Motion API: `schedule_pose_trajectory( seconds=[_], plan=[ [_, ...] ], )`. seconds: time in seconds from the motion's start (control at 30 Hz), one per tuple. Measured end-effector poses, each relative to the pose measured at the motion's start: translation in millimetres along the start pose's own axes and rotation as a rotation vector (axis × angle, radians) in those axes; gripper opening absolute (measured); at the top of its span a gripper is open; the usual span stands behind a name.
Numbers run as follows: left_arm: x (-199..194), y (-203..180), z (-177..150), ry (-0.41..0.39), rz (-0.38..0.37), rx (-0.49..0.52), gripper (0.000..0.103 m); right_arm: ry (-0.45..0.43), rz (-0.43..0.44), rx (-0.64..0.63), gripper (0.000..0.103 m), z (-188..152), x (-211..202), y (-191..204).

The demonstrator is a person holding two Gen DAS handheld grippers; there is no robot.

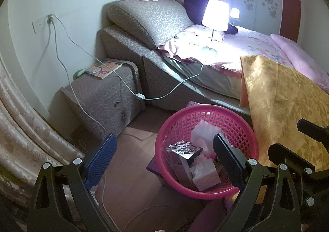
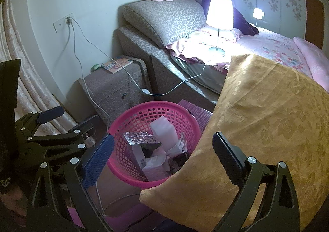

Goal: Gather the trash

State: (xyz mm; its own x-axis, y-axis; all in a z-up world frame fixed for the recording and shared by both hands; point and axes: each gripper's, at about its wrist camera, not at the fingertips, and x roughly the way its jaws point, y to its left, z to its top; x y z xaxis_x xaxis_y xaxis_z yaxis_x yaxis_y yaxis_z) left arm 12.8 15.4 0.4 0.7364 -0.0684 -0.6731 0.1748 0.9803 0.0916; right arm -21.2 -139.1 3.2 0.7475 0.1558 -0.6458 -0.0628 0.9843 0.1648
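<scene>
A pink mesh basket stands on the wooden floor beside the bed; it also shows in the right wrist view. It holds trash: a silver foil wrapper, white foam pieces and crumpled paper; the right wrist view shows the foil and foam too. My left gripper is open and empty, just above the basket's near left side. My right gripper is open and empty, over the basket's near rim and the gold cloth.
A gold patterned cloth covers a surface right of the basket. A nightstand with a book stands at the left, cables hanging from the wall socket. A lit lamp stands on the bed. Curtains hang at far left.
</scene>
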Motion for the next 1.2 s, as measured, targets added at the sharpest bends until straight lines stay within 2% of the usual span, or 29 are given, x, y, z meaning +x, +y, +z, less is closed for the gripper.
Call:
schedule_pose_trajectory(
  seconds=[0.67, 0.97, 1.2],
  plan=[
    [2.9, 0.5, -5.0, 0.015, -0.022, -0.008, 0.091, 0.002, 0.000, 0.001, 0.093, 0.3, 0.7, 0.0],
    [-3.6, 2.2, -3.2, -0.015, -0.038, -0.021, 0.091, 0.003, -0.002, 0.017, 0.093, -6.2, -1.0, 0.7],
    [-3.1, 2.1, 1.5, -0.017, -0.029, -0.027, 0.091, -0.042, -0.023, 0.065, 0.093, -3.7, -14.8, -8.2]
  ],
)
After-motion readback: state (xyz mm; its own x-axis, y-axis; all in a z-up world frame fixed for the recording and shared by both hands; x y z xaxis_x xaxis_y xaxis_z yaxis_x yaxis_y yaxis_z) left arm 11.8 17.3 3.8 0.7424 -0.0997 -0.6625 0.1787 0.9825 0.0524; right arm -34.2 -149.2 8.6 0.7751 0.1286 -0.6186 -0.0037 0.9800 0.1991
